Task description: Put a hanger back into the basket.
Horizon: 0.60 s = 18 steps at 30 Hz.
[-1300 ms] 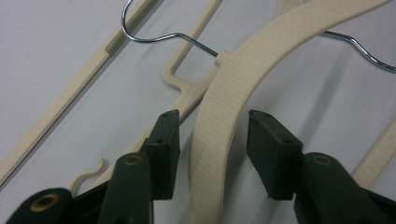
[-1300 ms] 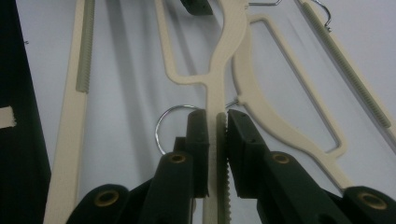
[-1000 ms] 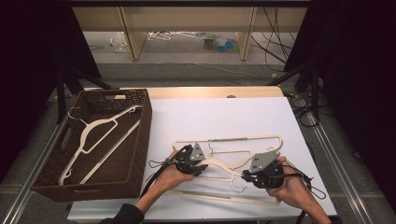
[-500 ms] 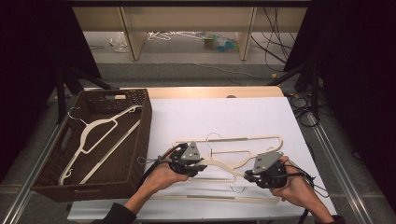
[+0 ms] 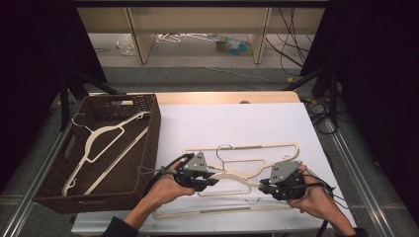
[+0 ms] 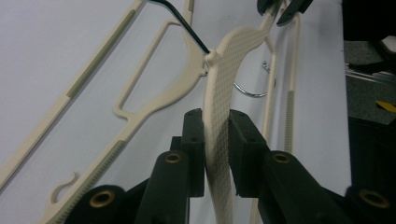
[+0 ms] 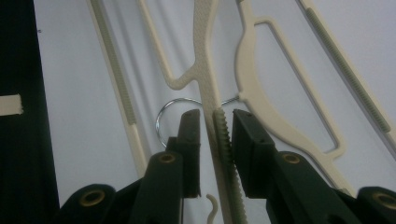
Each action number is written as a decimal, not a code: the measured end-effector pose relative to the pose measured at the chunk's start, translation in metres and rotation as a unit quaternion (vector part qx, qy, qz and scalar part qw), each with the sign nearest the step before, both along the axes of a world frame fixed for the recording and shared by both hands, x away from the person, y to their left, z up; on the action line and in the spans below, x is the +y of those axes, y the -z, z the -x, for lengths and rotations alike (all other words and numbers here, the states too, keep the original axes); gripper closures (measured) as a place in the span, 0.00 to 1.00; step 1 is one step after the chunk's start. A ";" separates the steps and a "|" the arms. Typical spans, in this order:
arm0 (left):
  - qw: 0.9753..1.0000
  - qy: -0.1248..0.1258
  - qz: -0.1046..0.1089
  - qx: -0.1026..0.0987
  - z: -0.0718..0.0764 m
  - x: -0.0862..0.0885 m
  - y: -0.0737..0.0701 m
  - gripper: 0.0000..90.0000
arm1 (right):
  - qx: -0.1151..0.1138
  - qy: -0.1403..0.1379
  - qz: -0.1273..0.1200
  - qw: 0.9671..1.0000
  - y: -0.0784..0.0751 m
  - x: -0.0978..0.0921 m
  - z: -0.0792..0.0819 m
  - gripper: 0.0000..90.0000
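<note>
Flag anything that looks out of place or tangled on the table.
The cream hangers on the white sheet lie overlapped, arms and hooks crossing. The left gripper and right gripper each straddle an arm of the top hanger. The hanger in the basket lies flat in the wicker basket. Nothing looks damaged.

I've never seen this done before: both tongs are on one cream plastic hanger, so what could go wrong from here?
The cream plastic hanger lies across two more cream hangers; lifting could snag a wire hook and drag one along.

The right tongs look not quite closed on the arm, so that end might slip.

Uneven lifting might twist it in the left tongs.
</note>
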State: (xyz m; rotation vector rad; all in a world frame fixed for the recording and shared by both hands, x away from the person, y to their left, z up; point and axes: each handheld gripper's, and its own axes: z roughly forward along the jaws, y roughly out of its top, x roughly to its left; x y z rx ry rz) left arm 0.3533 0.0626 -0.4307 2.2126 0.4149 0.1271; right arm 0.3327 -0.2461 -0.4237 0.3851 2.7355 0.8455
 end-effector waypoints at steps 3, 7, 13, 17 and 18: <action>1.000 0.006 0.006 0.008 0.002 0.002 -0.003 0.87 | 0.003 0.004 -0.006 1.000 -0.001 0.000 0.001 0.75; 0.999 0.012 0.022 0.027 0.006 0.003 -0.007 0.89 | -0.004 0.007 -0.011 1.000 -0.005 -0.001 0.002 0.72; 0.999 0.023 0.033 0.036 0.016 0.005 -0.017 0.92 | -0.007 0.012 -0.020 1.000 -0.009 -0.001 0.005 0.66; 0.998 0.023 0.042 0.035 0.021 0.004 -0.021 0.95 | -0.006 0.029 -0.045 0.999 -0.013 -0.002 0.005 0.53; 0.999 0.020 0.038 0.030 0.021 0.003 -0.022 0.95 | -0.008 0.036 -0.050 0.998 -0.014 -0.002 0.005 0.50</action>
